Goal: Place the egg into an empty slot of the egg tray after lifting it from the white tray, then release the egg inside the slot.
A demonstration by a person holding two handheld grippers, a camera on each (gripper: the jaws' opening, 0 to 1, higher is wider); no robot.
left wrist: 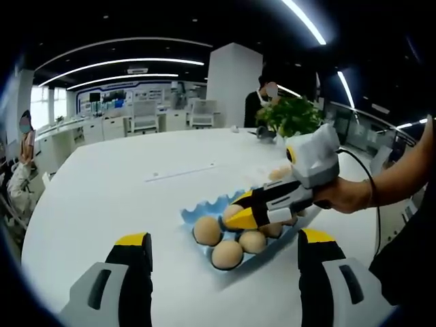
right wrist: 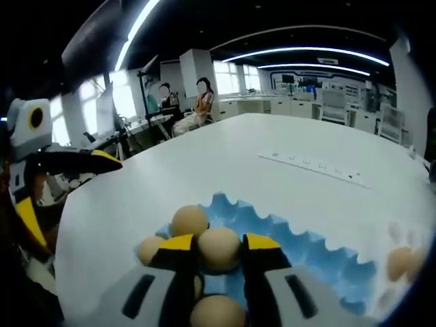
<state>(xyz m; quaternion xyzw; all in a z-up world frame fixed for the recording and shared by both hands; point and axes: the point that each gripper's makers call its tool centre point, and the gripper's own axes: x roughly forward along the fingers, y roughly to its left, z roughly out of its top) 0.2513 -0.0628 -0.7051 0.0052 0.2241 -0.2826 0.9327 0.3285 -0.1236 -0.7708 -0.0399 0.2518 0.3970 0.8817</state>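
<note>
Two yellow-tipped jaws of the right gripper (right wrist: pixel 219 253) closed around one brown egg (right wrist: pixel 219 248), held between the tips right over the blue egg tray (right wrist: pixel 310 245) in the right gripper view. Same grip seen from the left gripper view: right gripper (left wrist: pixel 240 212) reaching in from the right, tips down at the egg tray (left wrist: pixel 204 208), egg (left wrist: pixel 231 210) just peeking out between them. Held in a person's hand (left wrist: pixel 347 194).

Several more eggs already seated in the tray's slots: one tan egg (right wrist: pixel 189 220) just behind and left of the gripped one, another (right wrist: pixel 150 248) at the left edge, one more (right wrist: pixel 218 312) low between the jaws.

Left gripper (left wrist: pixel 225 255) hovering near the tray with jaws spread wide, nothing between them, tray and eggs lying ahead in the gap. Also visible at the left of the right gripper view (right wrist: pixel 41 177), well apart from the tray.

Blurred eggs (right wrist: pixel 400 262) farther right, white tray beneath them hard to make out. All resting on a white table (left wrist: pixel 136 184).
</note>
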